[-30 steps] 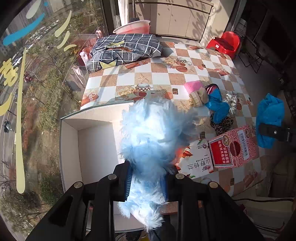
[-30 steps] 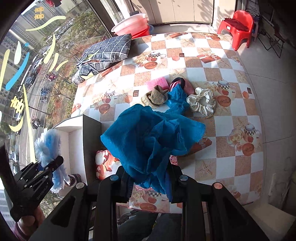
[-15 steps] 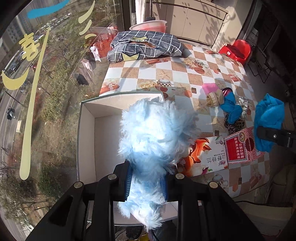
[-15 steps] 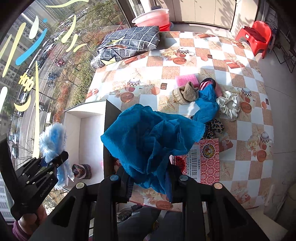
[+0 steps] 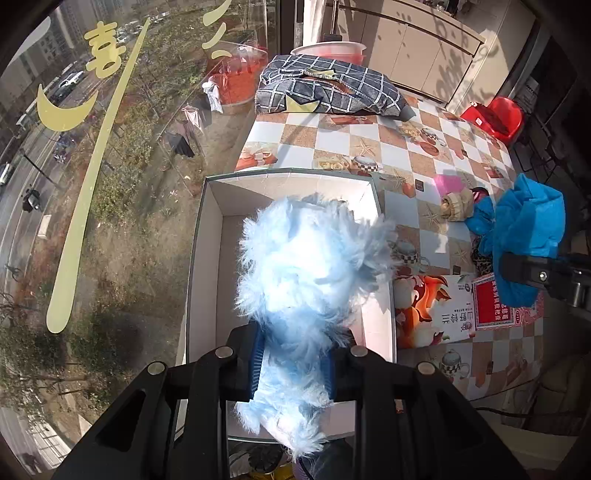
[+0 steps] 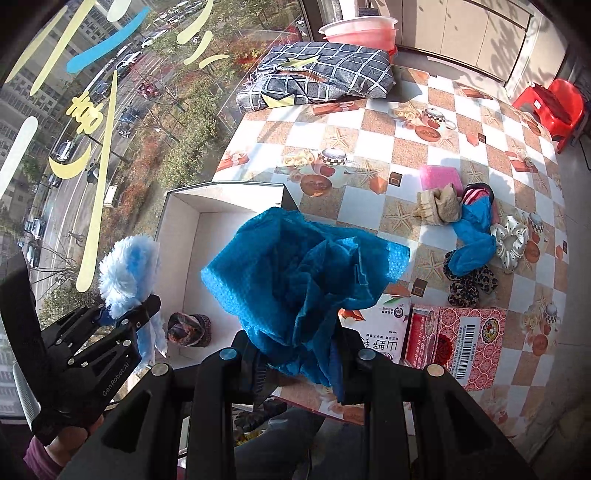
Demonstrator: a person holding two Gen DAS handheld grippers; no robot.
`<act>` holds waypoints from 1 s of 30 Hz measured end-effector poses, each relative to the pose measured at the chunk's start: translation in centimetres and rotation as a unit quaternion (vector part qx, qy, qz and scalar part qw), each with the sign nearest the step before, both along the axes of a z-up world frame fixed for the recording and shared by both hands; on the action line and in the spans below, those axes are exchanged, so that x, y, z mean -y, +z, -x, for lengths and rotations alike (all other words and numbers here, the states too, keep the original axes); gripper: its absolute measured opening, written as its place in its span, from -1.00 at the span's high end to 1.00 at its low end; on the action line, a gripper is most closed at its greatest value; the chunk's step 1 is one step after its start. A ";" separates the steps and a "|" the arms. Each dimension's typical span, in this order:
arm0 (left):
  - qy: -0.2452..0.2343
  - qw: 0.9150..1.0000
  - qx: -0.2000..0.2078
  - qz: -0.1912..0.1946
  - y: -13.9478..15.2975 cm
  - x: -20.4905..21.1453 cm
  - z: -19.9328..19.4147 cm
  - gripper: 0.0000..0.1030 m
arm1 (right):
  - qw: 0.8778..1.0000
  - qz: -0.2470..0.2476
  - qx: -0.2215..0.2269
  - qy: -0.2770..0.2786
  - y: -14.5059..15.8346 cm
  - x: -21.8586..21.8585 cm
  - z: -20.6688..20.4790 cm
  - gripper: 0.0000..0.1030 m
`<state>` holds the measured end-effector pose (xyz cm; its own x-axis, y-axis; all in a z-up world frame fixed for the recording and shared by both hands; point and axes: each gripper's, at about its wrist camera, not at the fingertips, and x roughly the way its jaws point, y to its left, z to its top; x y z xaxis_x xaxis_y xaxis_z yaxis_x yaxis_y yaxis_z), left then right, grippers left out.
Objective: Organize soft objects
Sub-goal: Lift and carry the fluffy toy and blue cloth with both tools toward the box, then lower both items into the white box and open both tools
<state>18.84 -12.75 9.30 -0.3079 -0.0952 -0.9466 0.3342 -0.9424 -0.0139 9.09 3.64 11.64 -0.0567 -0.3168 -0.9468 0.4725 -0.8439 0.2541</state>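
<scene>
My left gripper (image 5: 293, 363) is shut on a fluffy light-blue soft item (image 5: 310, 266) and holds it above the open white box (image 5: 210, 236). It also shows in the right wrist view (image 6: 127, 273). My right gripper (image 6: 295, 358) is shut on a crumpled blue cloth (image 6: 306, 269), held over the box's right wall (image 6: 177, 206). A dark knitted item (image 6: 190, 329) lies inside the box. More soft things lie on the table: a pink pad (image 6: 441, 177), a tan sock (image 6: 439, 203), a blue cloth (image 6: 474, 236), a white scrunchie (image 6: 511, 242), a leopard scrunchie (image 6: 467, 282).
The checked tablecloth (image 6: 373, 147) covers the table. A plaid pillow (image 6: 317, 75) lies at the far end, with a pink basin (image 6: 358, 29) behind it. A red printed carton (image 6: 458, 339) lies right of the box. A window runs along the left. A red stool (image 6: 554, 107) stands far right.
Both grippers have moved left towards the box with their items still held. The left one now hangs over the box's inside; the right one has come over the box's right wall.
</scene>
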 end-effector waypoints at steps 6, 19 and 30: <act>0.016 1.000 0.003 -0.003 -0.4 1.1 -0.7 0.45 | 0.999 -0.002 0.003 0.032 -0.1 2.8 -0.6 0.44; 0.039 0.999 0.013 -0.007 -1.4 2.7 -1.3 0.45 | 0.997 -0.003 0.010 0.076 -0.5 7.0 -1.6 0.44; 0.042 0.999 0.019 -0.008 -1.9 3.2 -0.9 0.45 | 0.995 -0.009 0.013 0.094 -1.0 8.8 -1.6 0.44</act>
